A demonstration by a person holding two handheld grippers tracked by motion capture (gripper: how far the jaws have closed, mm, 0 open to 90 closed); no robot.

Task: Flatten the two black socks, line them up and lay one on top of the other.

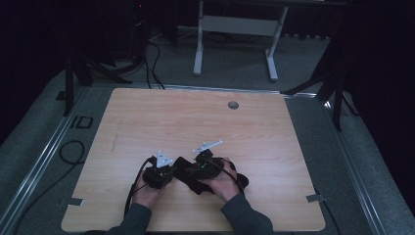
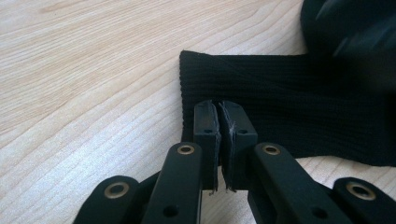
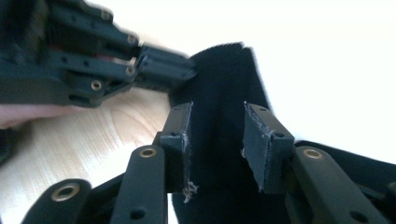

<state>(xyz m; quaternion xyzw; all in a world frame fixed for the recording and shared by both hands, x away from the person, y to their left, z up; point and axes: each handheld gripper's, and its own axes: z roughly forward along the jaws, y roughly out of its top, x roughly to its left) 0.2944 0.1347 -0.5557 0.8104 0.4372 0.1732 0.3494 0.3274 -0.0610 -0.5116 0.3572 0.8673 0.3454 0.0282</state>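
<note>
From above we see a black ribbed cloth (image 1: pixel 192 172) near the tabletop's (image 1: pixel 205 120) front edge, between both grippers. The left gripper (image 2: pixel 219 122) shows its jaws pressed together, pinching the cloth's edge. The right gripper (image 3: pixel 217 140) shows jaws spread, cloth standing between them. Bare wood stretches to the far edge and both sides.

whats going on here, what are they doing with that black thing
A person at a wooden table is working a black knit cloth with two handheld grippers. The left gripper has its jaws closed at the cloth's edge, apparently pinching it. The right gripper is open, its jaws standing on either side of a raised fold of the cloth. Both hands sit close together near the table's front edge. It looks like folding or straightening, though that is a guess.
</note>
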